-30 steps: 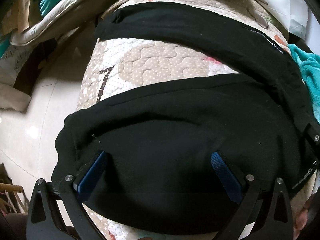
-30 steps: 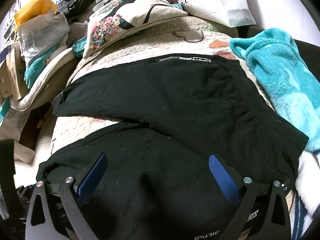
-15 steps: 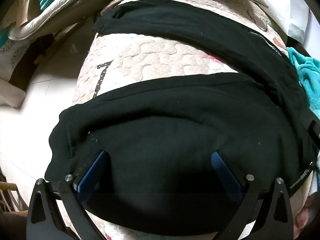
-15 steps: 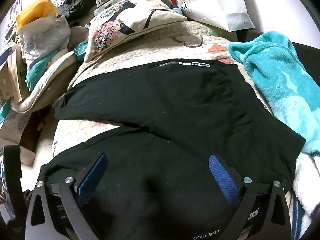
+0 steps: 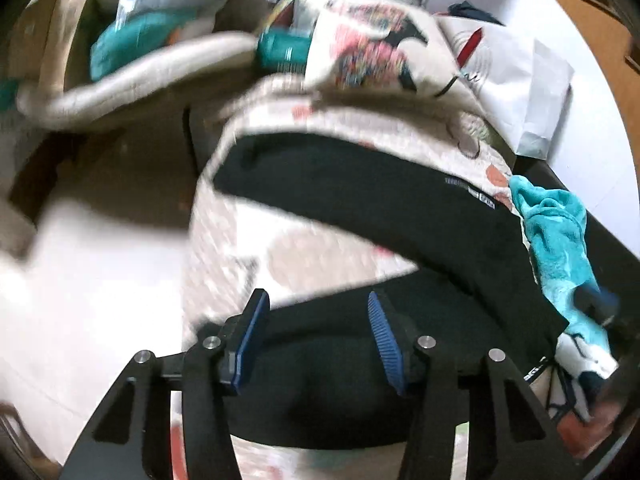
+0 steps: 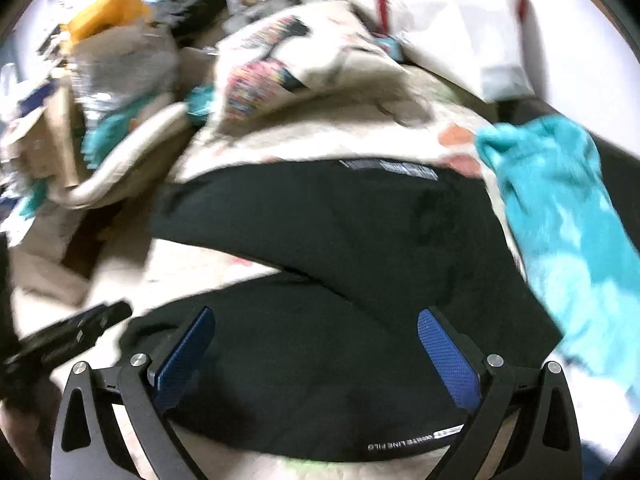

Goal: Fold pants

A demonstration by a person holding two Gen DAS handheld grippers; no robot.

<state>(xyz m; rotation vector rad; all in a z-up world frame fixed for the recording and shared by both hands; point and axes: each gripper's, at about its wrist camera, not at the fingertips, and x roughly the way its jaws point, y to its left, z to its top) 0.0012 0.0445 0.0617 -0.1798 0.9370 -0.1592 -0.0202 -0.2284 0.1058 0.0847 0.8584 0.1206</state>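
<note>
Both views are smeared with motion blur. The black pants (image 6: 320, 280) lie spread on a quilted bedcover (image 5: 320, 252), the two legs splayed into a V with a wedge of quilt showing between them toward 9 o'clock and the waistband end toward 4 o'clock. The left gripper (image 5: 320, 336) sits over the near leg, its blue pads partly drawn in with black fabric bulging between them, though whether they actually pinch it I cannot tell. The right gripper (image 6: 316, 354) has its pads spread wide over the near leg. A turquoise fleece blanket (image 6: 568, 216) lies at 3 o'clock, just beside the pants, and a floral pillow (image 6: 280, 60) rests at 12 o'clock.
</note>
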